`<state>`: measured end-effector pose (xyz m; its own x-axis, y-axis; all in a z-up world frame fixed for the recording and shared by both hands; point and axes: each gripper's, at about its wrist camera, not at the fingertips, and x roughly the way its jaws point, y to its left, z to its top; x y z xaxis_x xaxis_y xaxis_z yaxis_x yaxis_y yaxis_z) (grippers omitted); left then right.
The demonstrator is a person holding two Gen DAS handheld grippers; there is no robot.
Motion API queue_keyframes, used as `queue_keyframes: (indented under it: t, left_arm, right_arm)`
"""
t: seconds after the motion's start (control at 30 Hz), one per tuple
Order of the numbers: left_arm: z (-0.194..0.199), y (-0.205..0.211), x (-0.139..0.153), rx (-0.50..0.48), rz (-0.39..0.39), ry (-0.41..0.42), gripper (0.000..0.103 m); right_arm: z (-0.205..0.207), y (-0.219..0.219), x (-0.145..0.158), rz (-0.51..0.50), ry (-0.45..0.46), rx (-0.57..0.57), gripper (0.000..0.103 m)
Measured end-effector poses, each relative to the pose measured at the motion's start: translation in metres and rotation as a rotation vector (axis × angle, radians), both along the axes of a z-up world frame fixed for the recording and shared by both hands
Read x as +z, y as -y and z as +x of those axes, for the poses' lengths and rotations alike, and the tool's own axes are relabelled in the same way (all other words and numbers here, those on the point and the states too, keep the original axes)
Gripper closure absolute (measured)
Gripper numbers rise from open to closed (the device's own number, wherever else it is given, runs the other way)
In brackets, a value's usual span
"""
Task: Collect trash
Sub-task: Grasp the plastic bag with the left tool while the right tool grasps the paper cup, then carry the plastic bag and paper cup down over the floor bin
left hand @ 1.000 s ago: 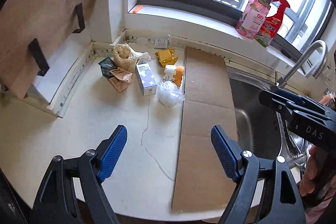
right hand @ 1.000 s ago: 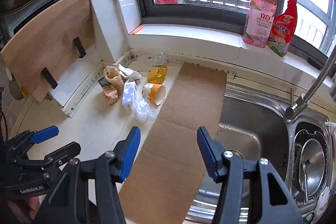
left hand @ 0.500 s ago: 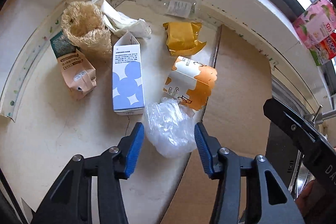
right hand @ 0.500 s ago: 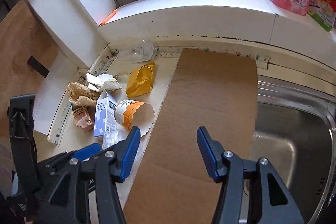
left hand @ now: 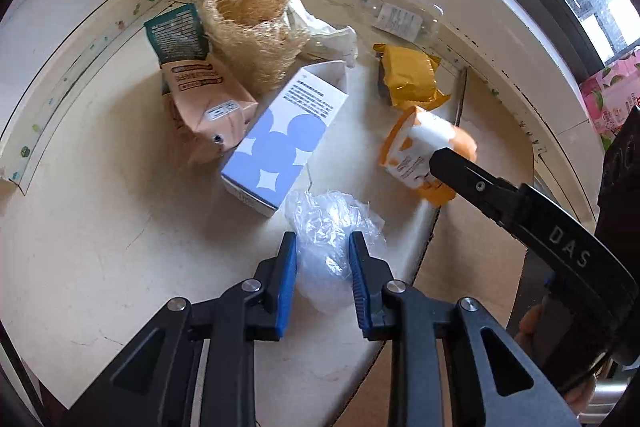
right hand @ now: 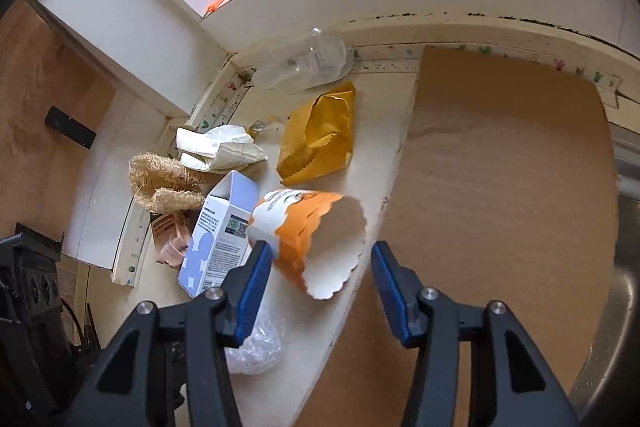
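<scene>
Both claws are down on the bench: my left claw (left hand: 322, 259) has just been closing and squeezes the plastic wrap (left hand: 332, 227), while my right claw (right hand: 318, 279), also just closing, is unclenched around the orange paper cup (right hand: 308, 231), blue carton (right hand: 218, 239) at its 9 o'clock.

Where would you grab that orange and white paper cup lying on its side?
Across the scalloped rim of the paper cup, coming from its open mouth, which faces the right tool. The thin wall should flatten easily, and the fingers already straddle that end.

My 2 wrist cameras look steeply down along my tongs, close over the counter (left hand: 100, 247). Both views share the blue-dotted carton (left hand: 280, 143) (right hand: 216, 247), orange cup (left hand: 420, 147) (right hand: 312, 239) and clear plastic bag (left hand: 332, 239) (right hand: 256, 347).
</scene>
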<state>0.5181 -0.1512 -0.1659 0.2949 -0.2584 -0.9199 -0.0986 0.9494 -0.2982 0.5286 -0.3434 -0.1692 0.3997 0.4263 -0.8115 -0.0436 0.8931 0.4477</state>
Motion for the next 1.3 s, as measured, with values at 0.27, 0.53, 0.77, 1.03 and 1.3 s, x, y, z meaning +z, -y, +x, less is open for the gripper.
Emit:
queue_keyframes:
  t: [0.27, 0.53, 0.77, 1.03, 1.3]
  left_arm:
    - [-0.021, -0.021, 0.01, 0.018, 0.047, 0.022, 0.08]
    - [-0.059, -0.032, 0.053, -0.021, 0.081, 0.121, 0.081]
    - [-0.112, -0.051, 0.096, -0.062, 0.097, 0.192, 0.082]
    - [-0.199, -0.091, 0.141, -0.117, 0.096, 0.262, 0.082]
    - [-0.294, -0.133, 0.159, -0.186, 0.071, 0.286, 0.082]
  right_arm:
    - [-0.01, -0.022, 0.006, -0.002, 0.061, 0.07, 0.1]
    - [-0.047, -0.028, 0.039, 0.04, 0.124, 0.134, 0.102]
    - [-0.106, -0.041, 0.079, 0.066, 0.17, 0.183, 0.102]
    - [-0.201, -0.076, 0.123, 0.064, 0.224, 0.194, 0.102]
    - [-0.301, -0.114, 0.148, 0.057, 0.256, 0.159, 0.102]
